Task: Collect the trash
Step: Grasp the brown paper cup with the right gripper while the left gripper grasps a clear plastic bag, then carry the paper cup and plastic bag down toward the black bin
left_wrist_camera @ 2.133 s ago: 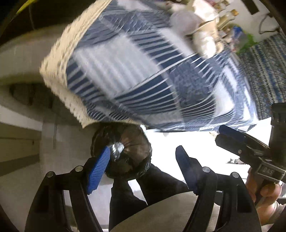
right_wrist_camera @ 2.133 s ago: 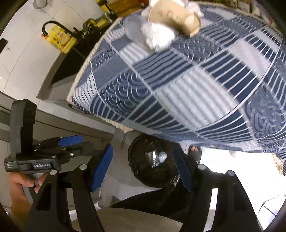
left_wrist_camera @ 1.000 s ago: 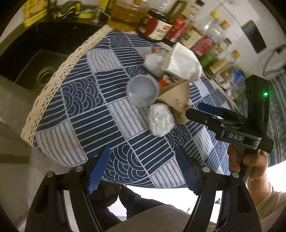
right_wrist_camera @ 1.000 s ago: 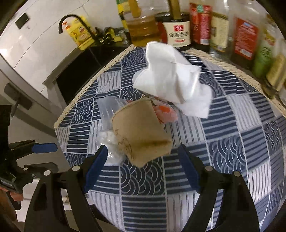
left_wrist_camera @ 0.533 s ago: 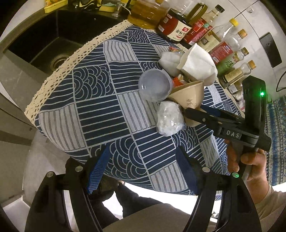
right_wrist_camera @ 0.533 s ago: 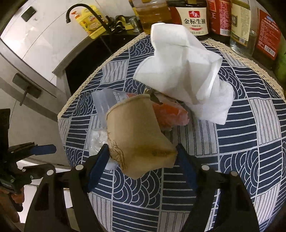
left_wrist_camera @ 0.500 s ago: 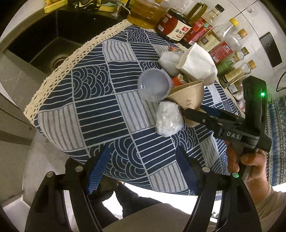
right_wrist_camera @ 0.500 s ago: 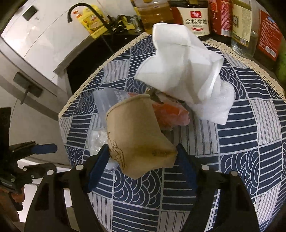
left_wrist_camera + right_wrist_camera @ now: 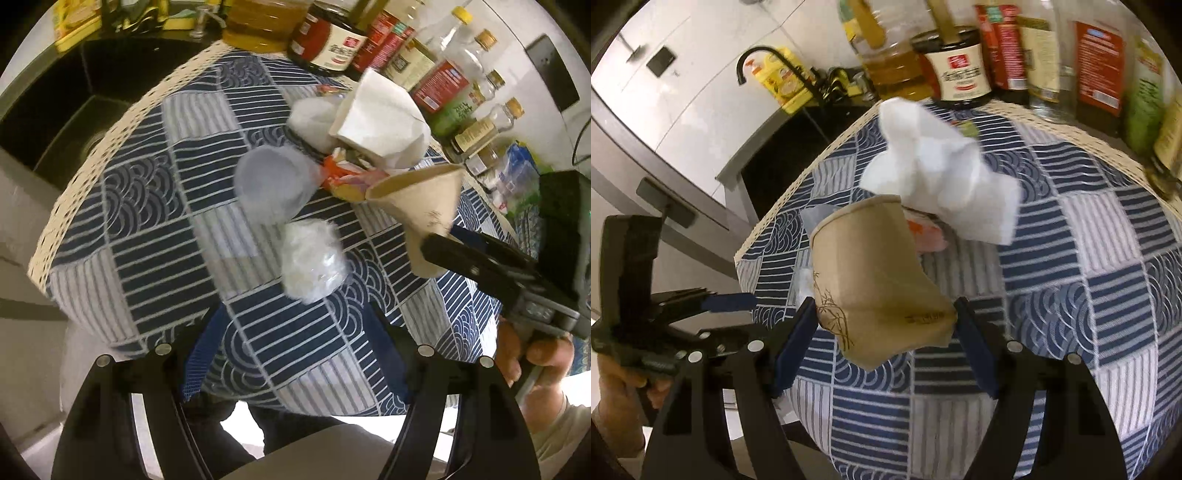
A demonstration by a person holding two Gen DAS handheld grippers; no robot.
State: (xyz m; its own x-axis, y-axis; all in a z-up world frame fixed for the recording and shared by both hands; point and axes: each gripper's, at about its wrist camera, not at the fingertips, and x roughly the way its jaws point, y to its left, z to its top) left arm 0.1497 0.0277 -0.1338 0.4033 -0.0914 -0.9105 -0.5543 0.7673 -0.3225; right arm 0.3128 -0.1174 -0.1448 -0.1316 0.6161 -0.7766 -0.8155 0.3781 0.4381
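2 tools: right tool point(image 9: 884, 332) pinches the bamboo-printed paper cup point(image 9: 875, 273); left tool point(image 9: 291, 354) spread, empty. Bottle labels point(image 9: 960, 70) blurred, unreadable.

Crushed brown paper cup point(image 9: 875, 280) btwn right fingers point(image 9: 792, 345); crumpled white tissue point(image 9: 942, 177) beyond it; glass sauce bottles point(image 9: 964, 70) furthest back.

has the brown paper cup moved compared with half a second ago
Yes. The brown paper cup, between the right gripper pads, now sits lifted off the tablecloth, nearer the white tissue.
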